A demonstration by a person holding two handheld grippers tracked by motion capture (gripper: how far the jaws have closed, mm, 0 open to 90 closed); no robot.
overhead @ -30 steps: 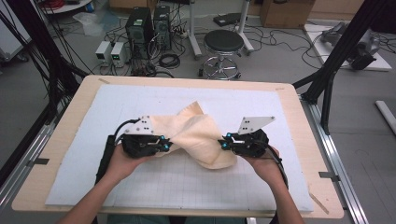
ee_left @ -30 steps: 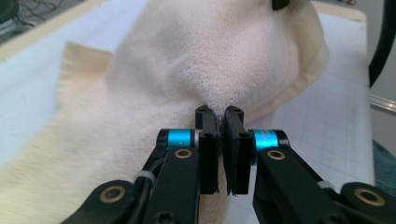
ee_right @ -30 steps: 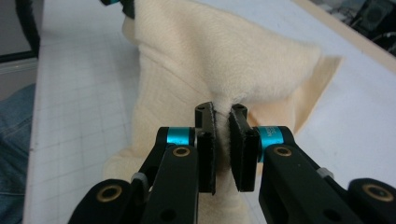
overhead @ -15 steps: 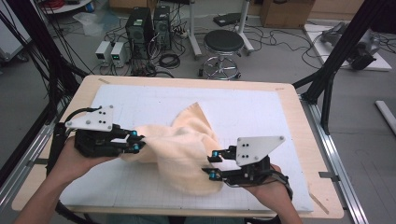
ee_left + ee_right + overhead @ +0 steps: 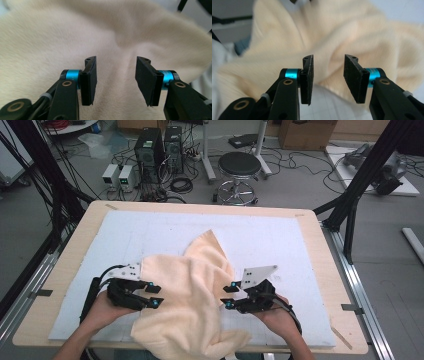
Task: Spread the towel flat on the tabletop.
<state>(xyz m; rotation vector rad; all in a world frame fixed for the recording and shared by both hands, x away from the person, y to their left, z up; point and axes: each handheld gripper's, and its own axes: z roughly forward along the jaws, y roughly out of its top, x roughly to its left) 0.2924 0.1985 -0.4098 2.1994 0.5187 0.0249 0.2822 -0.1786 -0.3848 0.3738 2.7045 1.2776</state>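
Towel [image 5: 187,295] now released, spread lower, left gripper [image 5: 154,296] opened, right gripper [image 5: 228,296] opened

Towel's [image 5: 187,315] near edge cut off

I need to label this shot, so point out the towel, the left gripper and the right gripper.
towel [image 5: 192,295], high view, middle of the crumpled cream cloth.
left gripper [image 5: 154,296], high view, gap between its two blue-tipped jaws.
right gripper [image 5: 229,295], high view, gap between its two jaws, beside the towel's edge.

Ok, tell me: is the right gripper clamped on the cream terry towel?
No: the right gripper stands with its jaws apart, nothing between the pads, and the cream terry towel lies beyond them.
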